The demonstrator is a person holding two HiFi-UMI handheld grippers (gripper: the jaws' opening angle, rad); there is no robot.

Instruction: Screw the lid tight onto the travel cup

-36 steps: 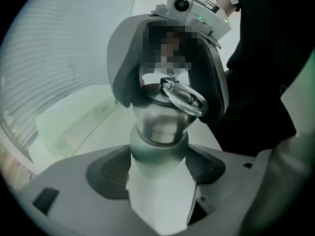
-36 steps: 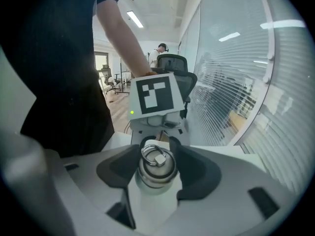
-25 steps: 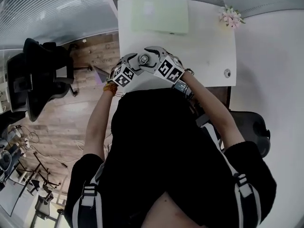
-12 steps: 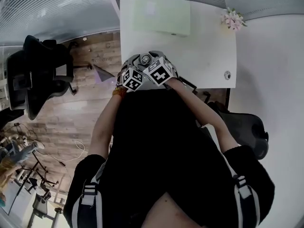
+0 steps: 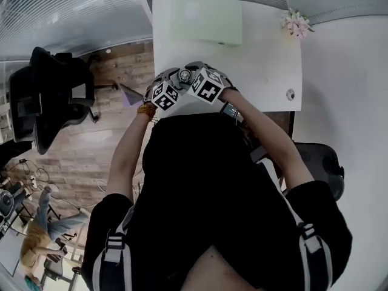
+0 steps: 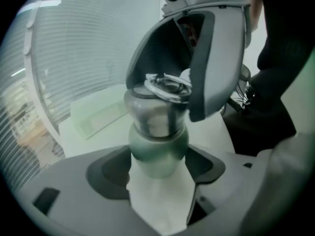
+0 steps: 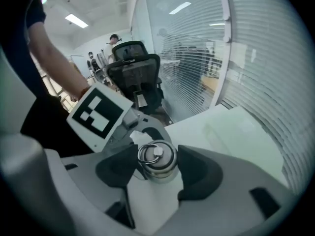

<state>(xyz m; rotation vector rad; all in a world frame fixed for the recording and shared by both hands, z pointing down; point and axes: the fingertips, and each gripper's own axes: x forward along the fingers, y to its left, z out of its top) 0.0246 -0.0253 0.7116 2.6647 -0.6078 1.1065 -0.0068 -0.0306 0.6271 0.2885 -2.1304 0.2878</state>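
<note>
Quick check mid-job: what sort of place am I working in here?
Most likely an office: a white desk, a black swivel chair on wood flooring, and a glass partition with blinds beside the desk.

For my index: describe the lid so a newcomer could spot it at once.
At the white table's near edge, the left hand-held gripper grips the cup. The lid caps it: silver, and alone in bearing a metal ring on top.
</note>
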